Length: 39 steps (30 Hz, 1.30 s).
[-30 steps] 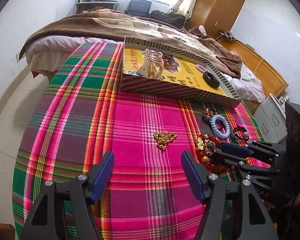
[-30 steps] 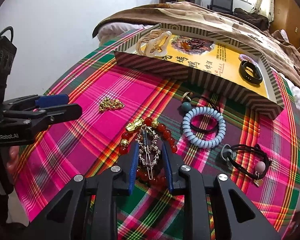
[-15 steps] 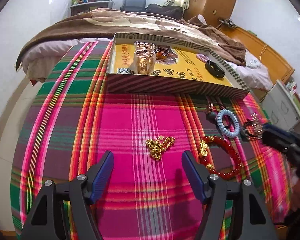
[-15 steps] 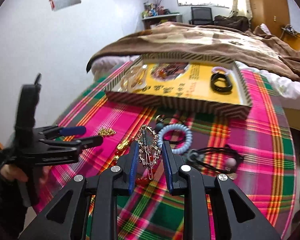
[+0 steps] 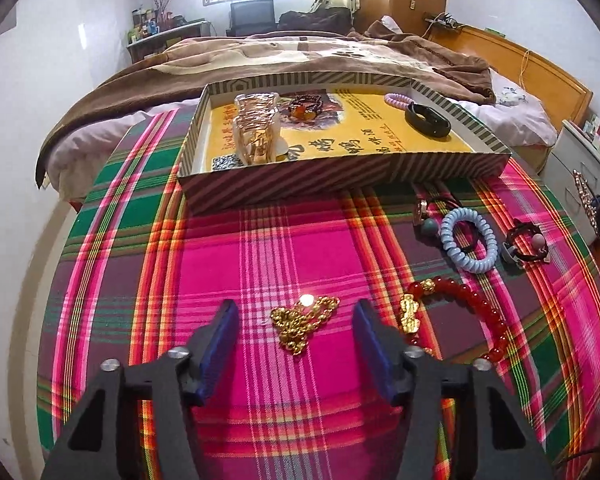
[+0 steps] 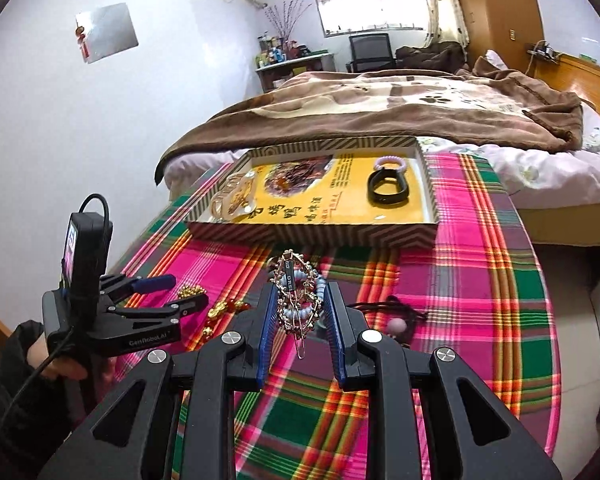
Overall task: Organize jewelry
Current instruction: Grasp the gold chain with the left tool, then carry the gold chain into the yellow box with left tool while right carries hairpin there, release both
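The box (image 5: 340,176) at upper centre holds several pieces; the right gripper (image 6: 300,312) clamps a hair clip (image 6: 296,292), while the left gripper (image 5: 296,332), jaws just narrowing yet clear, straddles the gold chain (image 5: 300,320).

"GenRobot.AI" on left tongs (image 6: 172,294) body; "DRE" partly legible on hair clip (image 6: 296,300); QR code on tray (image 5: 340,184) liner.

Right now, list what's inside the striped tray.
Inside the striped tray: a clear-gold hair claw clip, a dark beaded bracelet, a lilac coil tie, a black band. The near wall hides its front floor strip.
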Motion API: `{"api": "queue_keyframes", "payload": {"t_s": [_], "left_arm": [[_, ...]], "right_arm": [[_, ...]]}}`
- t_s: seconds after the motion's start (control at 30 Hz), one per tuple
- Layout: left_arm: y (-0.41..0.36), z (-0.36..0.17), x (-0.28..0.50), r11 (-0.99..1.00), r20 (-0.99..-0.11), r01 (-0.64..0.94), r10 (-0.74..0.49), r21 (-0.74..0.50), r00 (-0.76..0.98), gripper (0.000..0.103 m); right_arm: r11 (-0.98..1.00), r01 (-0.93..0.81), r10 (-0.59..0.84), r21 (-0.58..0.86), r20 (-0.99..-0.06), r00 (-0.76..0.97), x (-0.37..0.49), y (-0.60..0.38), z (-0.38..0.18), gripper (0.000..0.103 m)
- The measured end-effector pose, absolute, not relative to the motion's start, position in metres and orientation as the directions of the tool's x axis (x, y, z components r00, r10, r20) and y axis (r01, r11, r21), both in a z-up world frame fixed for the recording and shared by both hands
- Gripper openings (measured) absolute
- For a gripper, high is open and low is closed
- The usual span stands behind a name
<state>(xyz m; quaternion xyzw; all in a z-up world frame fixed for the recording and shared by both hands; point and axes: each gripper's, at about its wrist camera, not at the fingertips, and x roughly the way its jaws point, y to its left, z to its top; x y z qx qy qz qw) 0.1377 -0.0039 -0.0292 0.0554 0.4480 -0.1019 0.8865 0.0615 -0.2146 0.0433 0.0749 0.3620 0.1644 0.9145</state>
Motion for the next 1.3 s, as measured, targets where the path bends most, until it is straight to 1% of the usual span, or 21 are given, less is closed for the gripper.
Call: {"api": "queue_keyframes", "payload": {"t_s": [0.03, 0.07, 0.13, 0.17, 0.2, 0.23, 0.4, 0.53, 0.77, 0.8, 0.83, 0.87, 1.13, 1.3], "left_arm": [[-0.005, -0.029, 0.138, 0.972, -0.804, 0.237, -0.133, 0.010, 0.579, 0.042], [-0.006, -0.028, 0.138, 0.971, -0.804, 0.240, -0.135, 0.010, 0.579, 0.038], [-0.008, -0.027, 0.138, 0.970, -0.803, 0.244, -0.137, 0.011, 0.580, 0.022], [-0.008, -0.027, 0.138, 0.969, -0.803, 0.246, -0.140, 0.009, 0.579, 0.021], [-0.008, -0.027, 0.138, 0.969, -0.803, 0.248, -0.144, 0.005, 0.578, 0.017], [-0.008, -0.027, 0.137, 0.969, -0.803, 0.249, -0.148, 0.001, 0.578, 0.009], [-0.007, -0.026, 0.135, 0.969, -0.800, 0.247, -0.148, 0.000, 0.582, 0.009], [-0.005, -0.024, 0.136, 0.971, -0.799, 0.239, -0.161, -0.023, 0.579, 0.009], [-0.001, -0.008, 0.132, 0.971, -0.775, 0.234, -0.184, -0.048, 0.604, 0.009], [0.000, -0.006, 0.131, 0.971, -0.772, 0.234, -0.186, -0.049, 0.608, 0.009], [0.000, -0.002, 0.130, 0.971, -0.767, 0.235, -0.189, -0.052, 0.612, 0.009], [0.001, 0.000, 0.129, 0.971, -0.764, 0.233, -0.190, -0.053, 0.616, 0.009], [0.004, 0.011, 0.124, 0.974, -0.751, 0.221, -0.189, -0.059, 0.633, 0.009], [0.006, 0.014, 0.123, 0.975, -0.744, 0.213, -0.188, -0.062, 0.641, 0.009]], "right_arm": [[0.935, -0.240, 0.353, 0.260, -0.635, 0.687, 0.061, -0.217, 0.044, 0.024], [0.935, -0.237, 0.353, 0.264, -0.634, 0.688, 0.061, -0.219, 0.043, 0.024], [0.936, -0.230, 0.351, 0.267, -0.633, 0.690, 0.061, -0.221, 0.043, 0.024], [0.936, -0.226, 0.349, 0.269, -0.633, 0.691, 0.060, -0.224, 0.043, 0.024], [0.936, -0.225, 0.349, 0.271, -0.633, 0.691, 0.060, -0.224, 0.043, 0.024], [0.936, -0.224, 0.349, 0.271, -0.633, 0.691, 0.060, -0.225, 0.043, 0.024], [0.935, -0.219, 0.350, 0.278, -0.632, 0.692, 0.059, -0.229, 0.042, 0.024], [0.937, -0.214, 0.346, 0.278, -0.629, 0.696, 0.058, -0.231, 0.042, 0.024], [0.937, -0.202, 0.341, 0.285, -0.621, 0.706, 0.057, -0.237, 0.044, 0.024], [0.937, -0.203, 0.341, 0.284, -0.621, 0.706, 0.057, -0.237, 0.044, 0.019], [0.938, -0.204, 0.340, 0.281, -0.623, 0.705, 0.058, -0.237, 0.044, 0.008], [0.938, -0.201, 0.338, 0.282, -0.622, 0.706, 0.057, -0.238, 0.045, 0.007], [0.937, -0.187, 0.336, 0.295, -0.615, 0.713, 0.052, -0.249, 0.045, 0.004], [0.947, -0.185, 0.316, 0.263, -0.648, 0.693, 0.056, -0.247, 0.036, 0.004]]}}
